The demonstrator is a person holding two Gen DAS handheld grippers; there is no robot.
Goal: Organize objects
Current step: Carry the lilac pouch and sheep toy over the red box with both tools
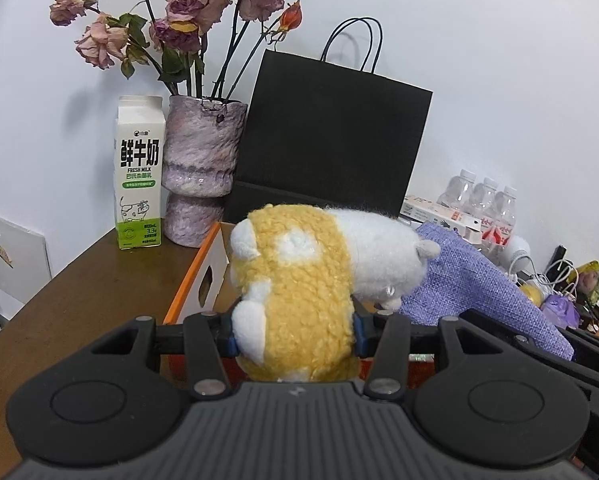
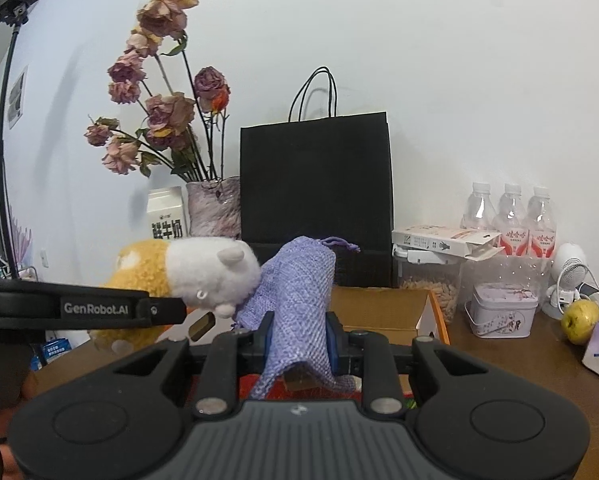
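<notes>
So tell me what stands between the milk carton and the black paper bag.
The purple vase of dried roses stands between the milk carton and the black paper bag, clearest in the left wrist view.

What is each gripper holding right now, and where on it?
Left gripper clamps the yellow-and-white plush toy around its yellow body. Right gripper pinches the purple woven fabric pouch near its lower end.

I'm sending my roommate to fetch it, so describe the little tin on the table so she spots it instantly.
Find the tall black paper bag against the wall, then look right past the clear snack jar. The tin sits before three water bottles: lavender, lidded, floral-printed, unlike the yellow-green apple beside it.
</notes>
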